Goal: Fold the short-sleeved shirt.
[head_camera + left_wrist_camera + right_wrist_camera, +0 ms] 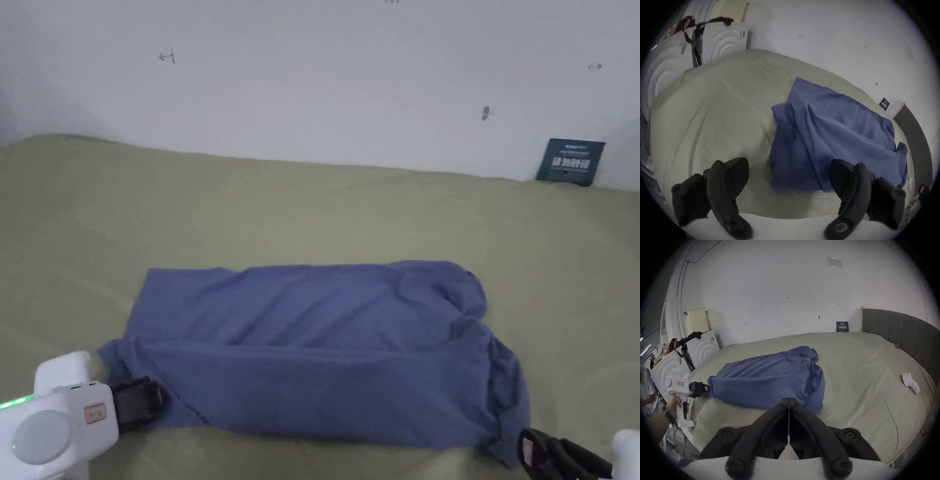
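A blue short-sleeved shirt [325,350] lies on the green bed [312,206], its near long side folded over the middle and its right end bunched. My left gripper [156,400] sits at the shirt's near left corner, held by a hand. In the left gripper view its jaws stand wide apart [787,164], with the shirt [826,138] just beyond them. My right gripper [525,450] is at the near right corner. In the right gripper view its jaws are pressed together [788,400] at the shirt's [769,378] near edge; no cloth shows between them. That view also takes in the left gripper [705,388].
A dark blue card [570,161] leans on the white wall behind the bed. A rolled white sock [910,384] lies on the sheet to the right, near the grey headboard [899,331]. White cabinets [703,348] with clutter on top stand off the bed's left end.
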Tool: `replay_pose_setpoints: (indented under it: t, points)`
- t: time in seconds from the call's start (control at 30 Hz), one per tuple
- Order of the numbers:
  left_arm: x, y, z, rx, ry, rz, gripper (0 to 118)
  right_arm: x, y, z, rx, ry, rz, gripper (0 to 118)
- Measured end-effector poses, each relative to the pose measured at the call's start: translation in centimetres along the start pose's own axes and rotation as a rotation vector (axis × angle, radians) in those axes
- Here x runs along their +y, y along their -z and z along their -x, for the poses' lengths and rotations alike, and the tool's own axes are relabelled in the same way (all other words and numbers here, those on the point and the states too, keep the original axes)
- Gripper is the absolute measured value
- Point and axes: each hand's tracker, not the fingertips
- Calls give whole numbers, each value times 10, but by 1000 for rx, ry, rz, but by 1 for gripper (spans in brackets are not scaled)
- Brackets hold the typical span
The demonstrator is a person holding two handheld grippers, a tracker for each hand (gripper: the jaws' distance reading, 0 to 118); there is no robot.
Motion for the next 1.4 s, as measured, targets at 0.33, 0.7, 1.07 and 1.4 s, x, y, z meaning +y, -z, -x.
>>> replay_pose_setpoints:
  t: [0.33,0.7,1.07,1.4]
  points:
    - [2,-13,-2,8,71,-25,1,12,101,-45,-49,0,278,77]
    - [-3,-24,-16,-4,174,-55,1,14,157,-47,-74,-52,359,6]
    - [8,-75,-21,-27,288,-86,1,44,86,-31,-6,-92,257,6]
    - [-12,-134,20,-78,278,-25,1,43,5,-39,16,-38,275,6]
